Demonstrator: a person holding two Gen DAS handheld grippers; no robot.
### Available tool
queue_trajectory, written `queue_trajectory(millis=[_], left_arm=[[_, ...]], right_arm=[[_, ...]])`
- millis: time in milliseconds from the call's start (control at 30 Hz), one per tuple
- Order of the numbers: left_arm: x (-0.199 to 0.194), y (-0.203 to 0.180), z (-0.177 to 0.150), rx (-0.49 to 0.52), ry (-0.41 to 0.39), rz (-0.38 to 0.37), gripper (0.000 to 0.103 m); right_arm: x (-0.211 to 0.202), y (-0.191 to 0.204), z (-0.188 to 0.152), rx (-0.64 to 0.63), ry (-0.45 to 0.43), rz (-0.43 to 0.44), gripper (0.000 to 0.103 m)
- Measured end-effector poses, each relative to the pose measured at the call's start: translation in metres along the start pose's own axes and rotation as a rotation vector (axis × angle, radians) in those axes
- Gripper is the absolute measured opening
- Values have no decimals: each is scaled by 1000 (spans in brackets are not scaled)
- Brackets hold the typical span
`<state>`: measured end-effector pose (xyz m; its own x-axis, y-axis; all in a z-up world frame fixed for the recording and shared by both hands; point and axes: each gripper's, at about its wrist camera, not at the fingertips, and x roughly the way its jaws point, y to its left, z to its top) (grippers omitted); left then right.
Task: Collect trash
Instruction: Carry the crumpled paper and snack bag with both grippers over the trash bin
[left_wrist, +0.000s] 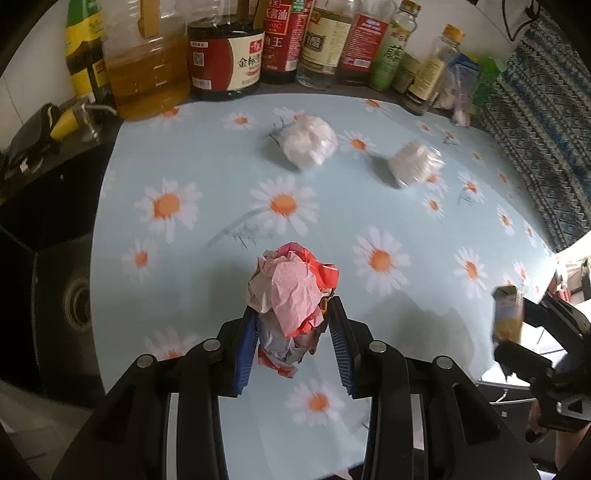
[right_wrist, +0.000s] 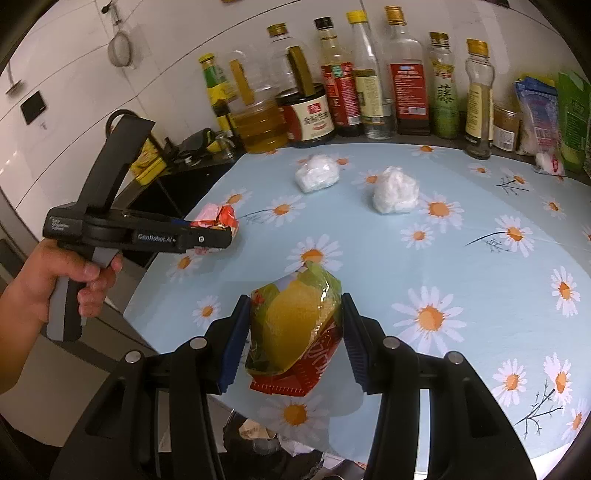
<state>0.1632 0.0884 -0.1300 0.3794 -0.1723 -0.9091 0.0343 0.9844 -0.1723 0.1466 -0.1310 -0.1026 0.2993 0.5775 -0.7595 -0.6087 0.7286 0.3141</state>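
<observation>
My left gripper (left_wrist: 291, 314) is shut on a crumpled pink and red paper wad (left_wrist: 291, 291) and holds it above the daisy tablecloth (left_wrist: 192, 155). My right gripper (right_wrist: 293, 304) is shut on a yellow and green snack wrapper (right_wrist: 295, 325) near the table's front edge. Two white crumpled wads lie on the cloth near the bottles: one on the left (left_wrist: 310, 142) (right_wrist: 317, 172) and one on the right (left_wrist: 415, 162) (right_wrist: 395, 194). The left gripper with its wad (right_wrist: 218, 219) shows in the right wrist view; the right gripper and wrapper (left_wrist: 508, 314) show in the left wrist view.
A row of oil and sauce bottles (right_wrist: 332, 99) lines the back of the table. Packets (right_wrist: 543, 118) stand at the back right. A dark sink (left_wrist: 70, 295) lies left of the table. A bin with trash (right_wrist: 266, 439) sits below the front edge.
</observation>
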Motion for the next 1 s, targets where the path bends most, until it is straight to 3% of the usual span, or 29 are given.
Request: queue_trajectory(millis=[1000], left_arm=[[-53,-17,-142,-206,-2,-67,35]], right_arm=[[-5,49,-51,-156,109,194,49]])
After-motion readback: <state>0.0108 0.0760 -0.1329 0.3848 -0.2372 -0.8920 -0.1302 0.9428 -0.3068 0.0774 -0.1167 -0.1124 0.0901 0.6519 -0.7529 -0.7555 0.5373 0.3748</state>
